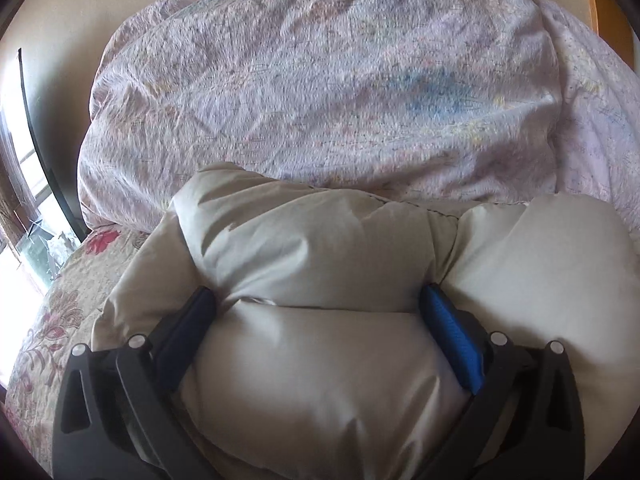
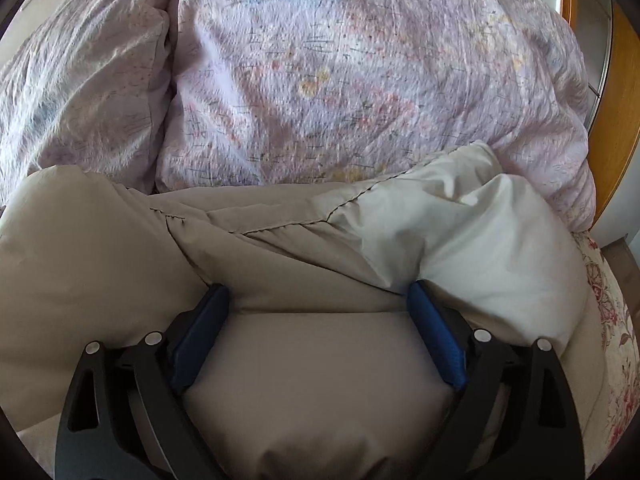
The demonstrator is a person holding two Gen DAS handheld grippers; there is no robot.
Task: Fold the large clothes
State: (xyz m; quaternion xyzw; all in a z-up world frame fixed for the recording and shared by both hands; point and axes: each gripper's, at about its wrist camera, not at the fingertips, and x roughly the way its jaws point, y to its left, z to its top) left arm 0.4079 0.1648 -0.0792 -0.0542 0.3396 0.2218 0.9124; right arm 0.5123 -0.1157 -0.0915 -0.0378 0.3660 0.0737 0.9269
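Observation:
A puffy beige down jacket [image 1: 320, 248] lies bunched on the bed and fills the lower half of both views; it also shows in the right wrist view [image 2: 280, 248]. My left gripper [image 1: 318, 300] has its blue pads pressed into a thick fold of the jacket, which bulges between the jaws. My right gripper [image 2: 318, 296] squeezes another thick fold of the same jacket in the same way. A paler sunlit part of the jacket [image 2: 480, 236] lies to the right.
A crumpled pink-lilac floral duvet [image 1: 320, 80] is heaped just behind the jacket, also in the right wrist view [image 2: 340, 80]. A floral bedspread [image 1: 60, 312] shows at the left edge. A wooden frame [image 2: 612, 120] stands at right. A window [image 1: 24, 200] is at far left.

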